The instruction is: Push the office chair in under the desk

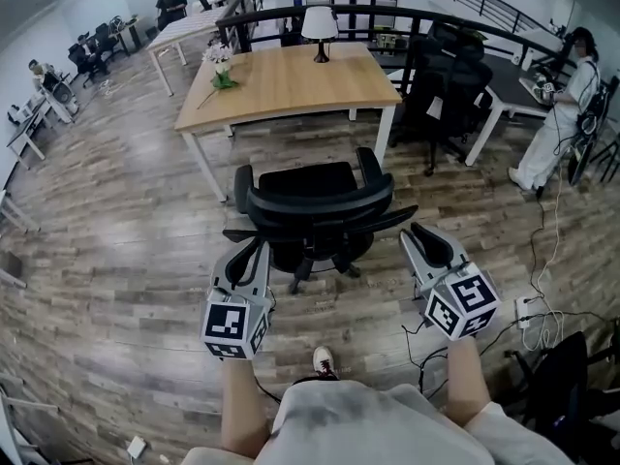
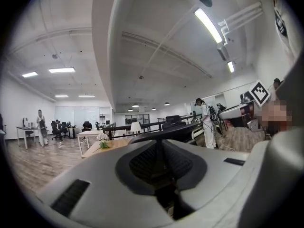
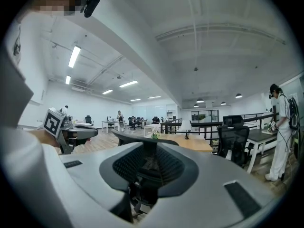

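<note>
Two grippers are in play, one in each hand. The left gripper (image 1: 250, 252) has its jaws parted by only a thin slit, and the right gripper (image 1: 415, 232) has its jaws parted a little wider. Neither one holds anything. One office chair (image 1: 320, 201), black, stands on the near side of the one wooden desk (image 1: 291, 80), between the desk's two white near legs, with its seat turned toward the desk and its backrest toward the grippers. A strip of bare floor (image 1: 116, 260) shows between the chair's armrests and the desk's near edge, so the seat is not under the top. The left gripper's tips sit just beside the left end of the backrest and the right gripper's tips just beside its right end. On the desk stand one lamp (image 1: 320, 25) at the far edge and one bunch of flowers (image 1: 219, 61) at the left corner. Right of the desk are another dark chair (image 1: 450, 85), one person in white (image 1: 562, 114) and loose cables (image 1: 542, 318) on the floor. Left of the desk the floor lies open. The chair's wheeled base is mostly hidden under its seat and backrest. In both gripper views the grey jaw bodies fill the lower half, and the backrest shows only as a dark arc above them.
</note>
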